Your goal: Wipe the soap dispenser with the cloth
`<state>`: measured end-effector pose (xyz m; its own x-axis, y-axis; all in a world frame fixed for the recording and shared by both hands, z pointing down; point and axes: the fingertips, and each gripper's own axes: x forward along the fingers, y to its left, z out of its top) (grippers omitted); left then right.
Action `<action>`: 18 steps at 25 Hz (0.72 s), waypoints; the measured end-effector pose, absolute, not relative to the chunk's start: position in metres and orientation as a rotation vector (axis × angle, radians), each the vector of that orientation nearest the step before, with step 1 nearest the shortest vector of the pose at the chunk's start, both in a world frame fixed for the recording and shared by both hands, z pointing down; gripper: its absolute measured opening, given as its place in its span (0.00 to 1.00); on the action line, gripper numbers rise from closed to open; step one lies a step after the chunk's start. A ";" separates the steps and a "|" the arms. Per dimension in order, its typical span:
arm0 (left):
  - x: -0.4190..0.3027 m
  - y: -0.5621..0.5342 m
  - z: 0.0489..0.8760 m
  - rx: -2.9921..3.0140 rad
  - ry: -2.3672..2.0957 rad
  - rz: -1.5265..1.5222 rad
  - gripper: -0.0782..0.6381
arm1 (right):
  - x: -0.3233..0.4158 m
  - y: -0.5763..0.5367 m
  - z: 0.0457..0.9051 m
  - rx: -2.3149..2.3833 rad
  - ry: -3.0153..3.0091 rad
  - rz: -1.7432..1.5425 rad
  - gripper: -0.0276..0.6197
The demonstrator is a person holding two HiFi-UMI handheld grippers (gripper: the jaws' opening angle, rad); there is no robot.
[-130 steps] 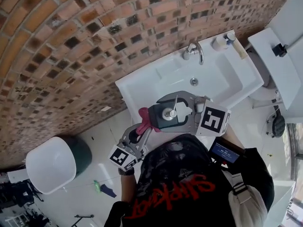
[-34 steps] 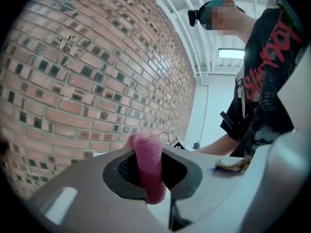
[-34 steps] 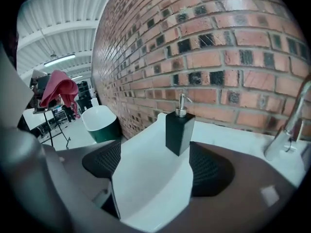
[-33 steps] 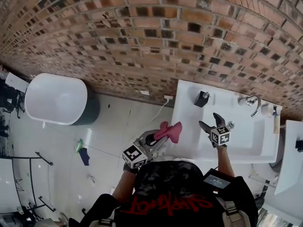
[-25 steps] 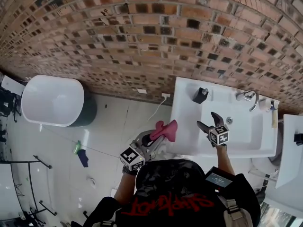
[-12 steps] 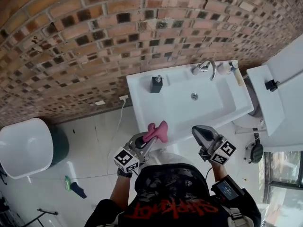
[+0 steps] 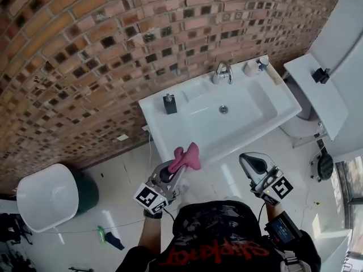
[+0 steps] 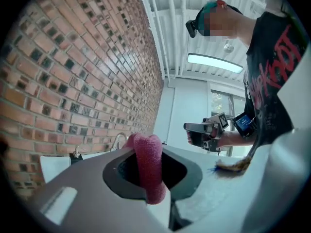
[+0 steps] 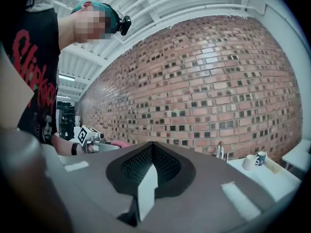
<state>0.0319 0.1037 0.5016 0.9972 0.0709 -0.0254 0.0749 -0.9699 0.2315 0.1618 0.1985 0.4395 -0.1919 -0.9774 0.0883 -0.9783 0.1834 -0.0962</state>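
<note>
The black soap dispenser [image 7: 169, 104] stands upright on the left back corner of the white sink [image 7: 266, 109], just above the middle of the head view and against the brick wall [image 7: 85, 55], with the faucet [image 7: 222, 71] to its right. It is well apart from both tools. The left gripper [image 7: 174, 168], lower centre-left, has its jaws clamped on a pink cloth [image 7: 186, 158] that bunches up past the tips over the sink's front edge. In the left gripper view the cloth [image 8: 148, 166] hangs folded between the jaws, with the dispenser [image 8: 75, 157] small at the left. The right gripper [image 7: 251, 162], lower right, has its jaws pressed together with nothing between them, and the right gripper view shows them meeting [image 9: 151, 147].
</note>
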 end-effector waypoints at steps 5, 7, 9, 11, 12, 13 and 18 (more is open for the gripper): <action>0.034 0.183 0.465 2.900 -0.168 -0.099 0.18 | 0.179 0.278 0.426 1.896 -2.427 0.046 0.04; 0.046 0.230 0.466 2.870 -0.265 -0.140 0.18 | 0.196 0.325 0.439 1.893 -2.430 0.079 0.04; 0.067 0.282 0.469 2.825 -0.324 -0.175 0.18 | 0.221 0.366 0.452 1.905 -2.463 0.126 0.04; 0.076 0.336 0.475 2.820 -0.306 -0.114 0.18 | 0.232 0.402 0.460 1.930 -2.519 0.137 0.04; 0.079 0.358 0.478 2.834 -0.283 -0.060 0.18 | 0.234 0.416 0.461 1.948 -2.535 0.144 0.04; 0.082 0.374 0.480 2.845 -0.266 -0.010 0.18 | 0.237 0.428 0.459 1.957 -2.540 0.148 0.04; 0.101 0.411 0.464 2.906 -0.360 0.028 0.18 | 0.264 0.465 0.443 1.906 -2.596 0.030 0.04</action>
<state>0.1009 0.4110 0.4640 0.9700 -0.2391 0.0450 -0.2432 -0.9475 0.2077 0.2644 0.4651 0.4434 -0.2979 -0.9531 -0.0528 -0.9517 0.3008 -0.0618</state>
